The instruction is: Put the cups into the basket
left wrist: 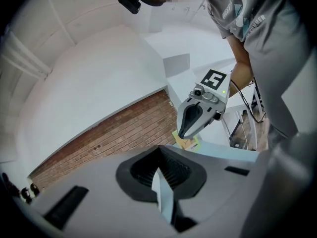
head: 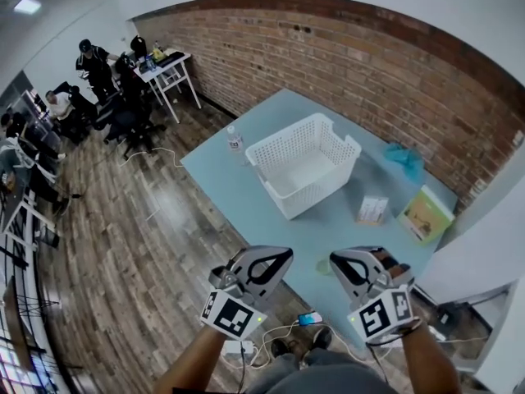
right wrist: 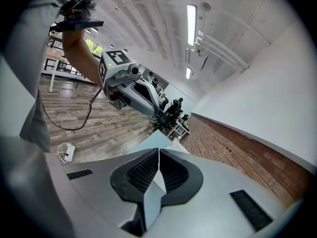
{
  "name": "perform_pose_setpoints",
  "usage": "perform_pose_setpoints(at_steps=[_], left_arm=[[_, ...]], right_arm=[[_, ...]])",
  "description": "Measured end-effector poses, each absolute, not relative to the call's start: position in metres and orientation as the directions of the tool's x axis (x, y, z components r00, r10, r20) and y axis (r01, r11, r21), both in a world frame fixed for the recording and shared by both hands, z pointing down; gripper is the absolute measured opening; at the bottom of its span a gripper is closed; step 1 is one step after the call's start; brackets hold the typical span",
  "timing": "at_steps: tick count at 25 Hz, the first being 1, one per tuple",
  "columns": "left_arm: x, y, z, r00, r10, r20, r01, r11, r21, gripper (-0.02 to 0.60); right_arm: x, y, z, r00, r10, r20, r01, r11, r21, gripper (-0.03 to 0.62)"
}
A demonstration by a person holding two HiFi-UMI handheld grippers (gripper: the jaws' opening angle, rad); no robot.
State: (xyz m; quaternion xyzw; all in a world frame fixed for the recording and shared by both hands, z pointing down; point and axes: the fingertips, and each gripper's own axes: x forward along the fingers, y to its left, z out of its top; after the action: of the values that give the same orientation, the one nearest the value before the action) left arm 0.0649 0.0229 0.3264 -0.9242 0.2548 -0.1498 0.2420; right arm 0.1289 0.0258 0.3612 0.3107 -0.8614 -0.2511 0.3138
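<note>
The white perforated basket (head: 303, 167) stands empty in the middle of the light blue table (head: 238, 189). A small pale green thing (head: 322, 265), perhaps a cup, lies near the table's front edge, between and below my two grippers. I make out no other cup for certain. My left gripper (head: 285, 254) and right gripper (head: 335, 259) hover side by side above the table's near edge, both shut and empty. In the left gripper view the jaws (left wrist: 159, 168) meet, with the right gripper (left wrist: 182, 133) ahead. The right gripper view shows its jaws (right wrist: 158, 153) together.
A clear bottle (head: 235, 140) stands left of the basket. A small pale box (head: 372, 210), a green-edged book (head: 425, 214) and a teal cloth (head: 406, 158) lie to its right. A brick wall runs behind the table. Cables and a power strip (head: 238, 347) lie on the wooden floor.
</note>
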Motion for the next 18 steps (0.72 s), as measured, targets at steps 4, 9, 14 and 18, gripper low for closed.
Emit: perform_pose_setpoints(at_steps=[4, 9, 14, 18], left_arm=[[0.073, 0.014, 0.318, 0.799, -0.582, 0.154, -0.426, -0.727, -0.538, -0.002], [0.080, 0.013, 0.323, 0.776, -0.606, 0.175, -0.441, -0.719, -0.537, -0.002], [0.085, 0.008, 0.329, 0.770, -0.611, 0.181, -0.447, -0.720, -0.531, -0.002], [0.088, 0.006, 0.333, 0.775, -0.605, 0.184, -0.441, -0.725, -0.529, -0.002]], right_arm=[[0.131, 0.014, 0.361, -0.652, -0.659, 0.375, -0.346, 0.699, 0.626, 0.015], [0.136, 0.007, 0.365, -0.673, -0.633, 0.384, -0.328, 0.720, 0.611, 0.015], [0.141, -0.001, 0.369, -0.677, -0.626, 0.387, -0.325, 0.726, 0.606, 0.015], [0.143, -0.007, 0.377, -0.670, -0.625, 0.400, -0.326, 0.732, 0.598, 0.015]])
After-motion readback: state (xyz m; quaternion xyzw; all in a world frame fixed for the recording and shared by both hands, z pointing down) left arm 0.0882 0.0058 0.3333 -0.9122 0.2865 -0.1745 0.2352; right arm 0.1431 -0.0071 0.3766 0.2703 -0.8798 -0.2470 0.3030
